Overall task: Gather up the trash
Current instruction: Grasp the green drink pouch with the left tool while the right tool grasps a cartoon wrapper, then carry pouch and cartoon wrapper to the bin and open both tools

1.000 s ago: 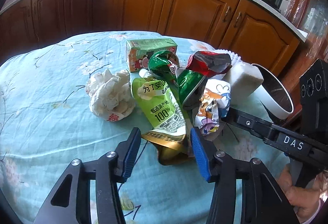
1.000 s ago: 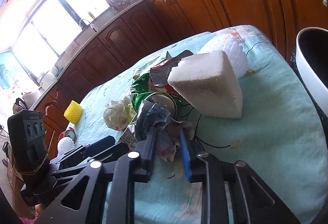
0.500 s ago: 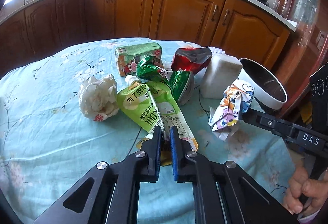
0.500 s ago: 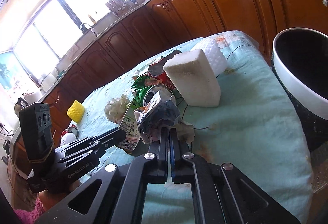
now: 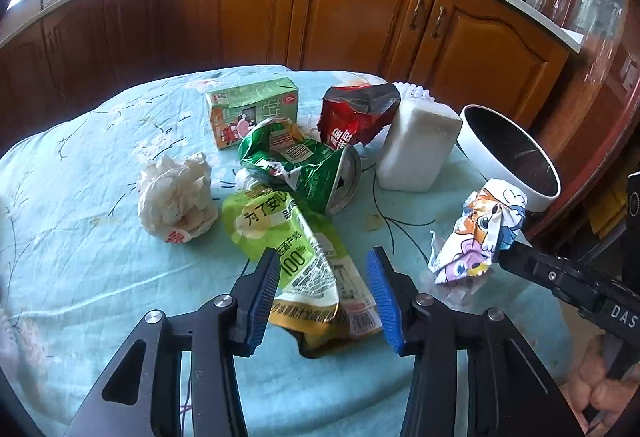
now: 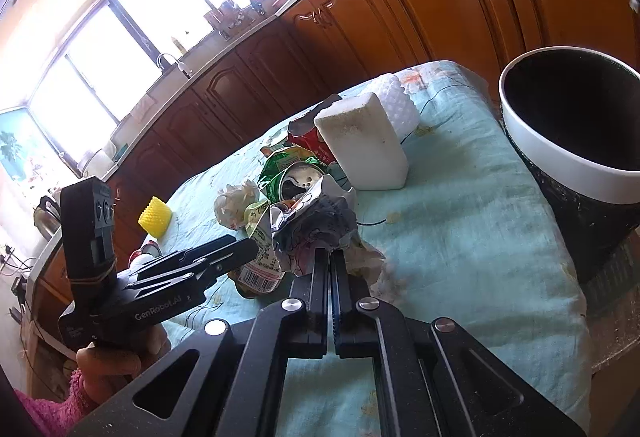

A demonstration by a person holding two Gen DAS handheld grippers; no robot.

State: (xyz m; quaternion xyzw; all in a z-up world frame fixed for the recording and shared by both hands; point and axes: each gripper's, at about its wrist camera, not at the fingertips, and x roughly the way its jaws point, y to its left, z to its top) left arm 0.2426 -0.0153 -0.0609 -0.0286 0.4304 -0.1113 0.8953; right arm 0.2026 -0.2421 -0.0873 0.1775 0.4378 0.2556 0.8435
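Note:
A pile of trash lies on the table's light blue cloth (image 5: 80, 197). My left gripper (image 5: 322, 277) is open, its fingers either side of a green juice pouch (image 5: 296, 253). Behind it are a crushed green can (image 5: 308, 165), a crumpled tissue (image 5: 176, 197), a green carton (image 5: 254, 111), a red wrapper (image 5: 356, 117) and a white foam block (image 5: 420, 145). My right gripper (image 6: 330, 257) is shut on a cartoon-printed wrapper (image 6: 316, 221), also in the left wrist view (image 5: 480, 229), held above the table left of the bin (image 6: 572, 141).
The white-rimmed black bin (image 5: 508, 157) stands at the table's right edge. A yellow ribbed object (image 6: 155, 216) sits at the far left of the table. Wooden kitchen cabinets (image 5: 360, 9) run behind the table.
My left gripper was shut on the pouch's edge half a second ago and has opened around it. My right gripper has lifted the cartoon wrapper up and toward the bin.

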